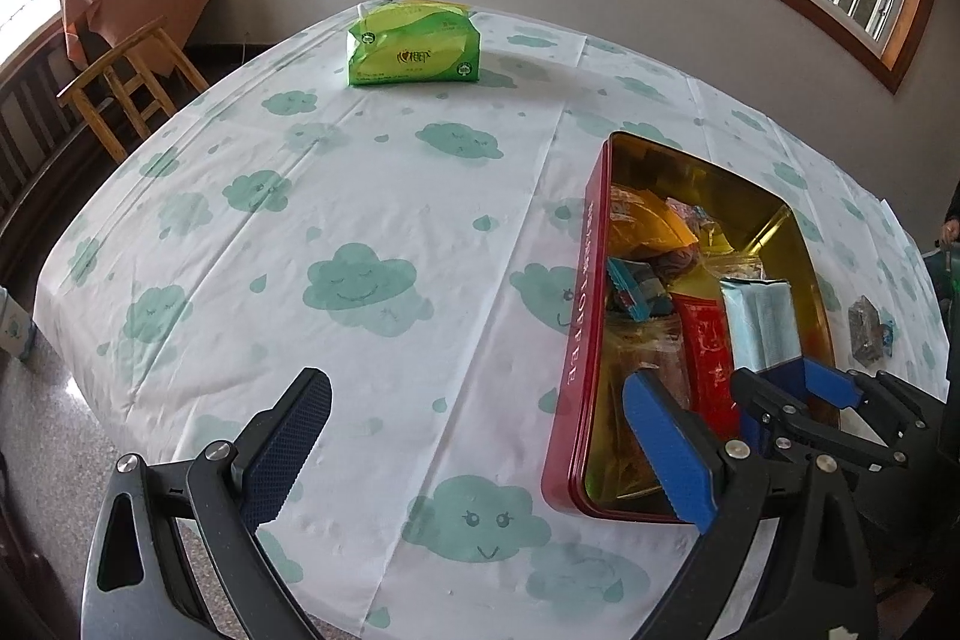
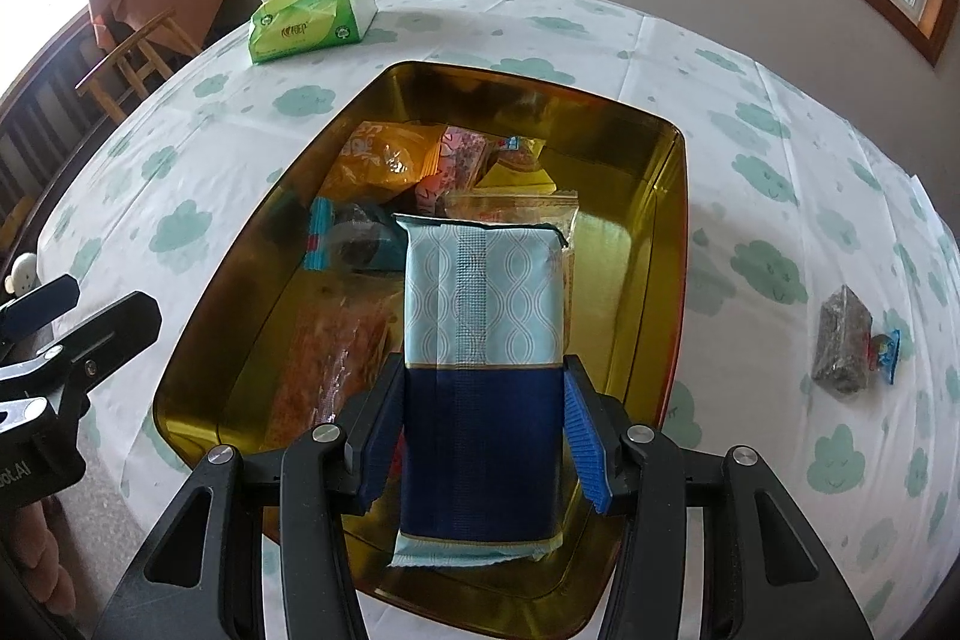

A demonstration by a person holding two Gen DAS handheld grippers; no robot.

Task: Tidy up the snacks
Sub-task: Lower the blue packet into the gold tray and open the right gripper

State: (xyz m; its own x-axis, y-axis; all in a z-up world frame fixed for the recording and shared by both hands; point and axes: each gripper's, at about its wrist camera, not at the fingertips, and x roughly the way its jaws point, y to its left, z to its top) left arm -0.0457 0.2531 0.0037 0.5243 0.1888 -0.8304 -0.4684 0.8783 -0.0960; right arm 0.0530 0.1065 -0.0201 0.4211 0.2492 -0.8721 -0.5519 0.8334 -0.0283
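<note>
The pale blue and navy snack packet sits lengthwise between the 2 fingers of the right gripper, its navy lower half level with the blue pads and its wavy-patterned pale half reaching forward past the fingertips. The pads sit at the packet's 2 long edges; whether they press it or stand just clear cannot be told. From the left wrist view the same packet shows above the near end of the tin, with the right gripper around its near end.

Under the packet lies the open red tin with a gold interior. Inside are an orange bag, a pink patterned pack, a yellow pack, a dark sweet in a teal-edged wrapper and a long reddish-orange pack along the left wall.

The left gripper hangs over the cloud-print tablecloth beside the tin, its fingers spread wide with nothing between them.

Well apart, right of the tin, 1 dark wrapped snack lies on the cloth. A green tissue pack rests at the far edge, and a wooden stool stands beyond the table.
</note>
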